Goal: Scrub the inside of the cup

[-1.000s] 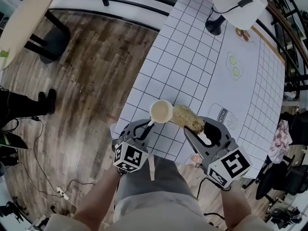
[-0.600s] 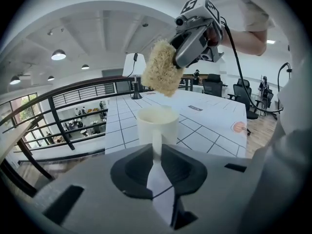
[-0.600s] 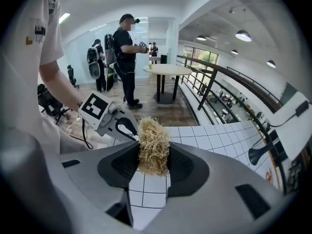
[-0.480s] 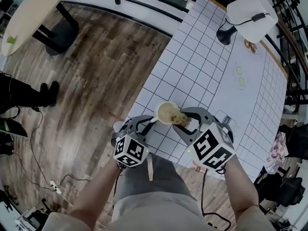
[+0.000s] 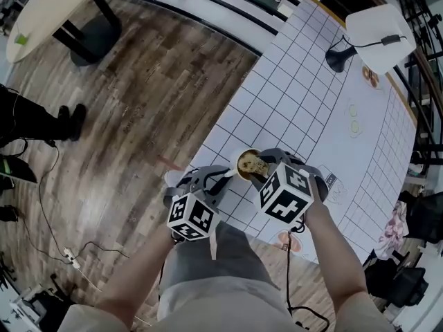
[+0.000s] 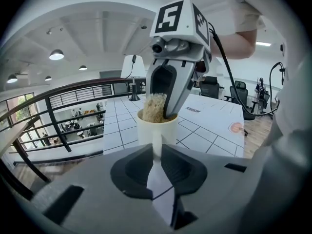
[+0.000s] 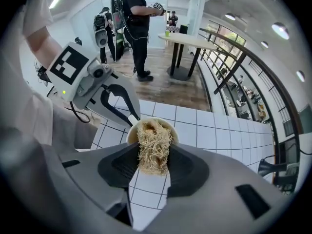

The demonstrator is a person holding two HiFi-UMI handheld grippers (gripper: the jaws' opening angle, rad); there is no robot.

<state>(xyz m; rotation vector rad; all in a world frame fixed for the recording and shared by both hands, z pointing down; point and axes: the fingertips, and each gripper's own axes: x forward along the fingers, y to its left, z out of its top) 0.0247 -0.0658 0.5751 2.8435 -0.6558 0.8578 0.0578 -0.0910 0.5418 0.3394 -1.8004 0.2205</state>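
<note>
A white cup point(image 5: 242, 159) stands near the corner of the gridded table point(image 5: 304, 109). My left gripper point(image 5: 220, 180) is shut on its thin handle point(image 6: 157, 147), seen close between the pads in the left gripper view. A straw-coloured loofah scrubber point(image 7: 153, 143) is clamped in my right gripper point(image 7: 154, 162), which points steeply down over the cup point(image 7: 134, 129). The scrubber's far end sits inside the cup mouth point(image 5: 250, 165). In the left gripper view the right gripper point(image 6: 168, 99) reaches down behind the cup point(image 6: 156, 126), with the scrubber point(image 6: 154, 108) poking above the rim.
A white desk lamp point(image 5: 377, 30) stands at the table's far end. The table edge runs along the wooden floor point(image 5: 138, 102) just left of the cup. People point(image 7: 136, 23) stand by a round table point(image 7: 187, 40); a railing point(image 7: 234, 72) lines the room.
The right gripper has tipped downward and carried the scrubber from beside the cup into its mouth. The left gripper has kept its hold on the handle without moving.
</note>
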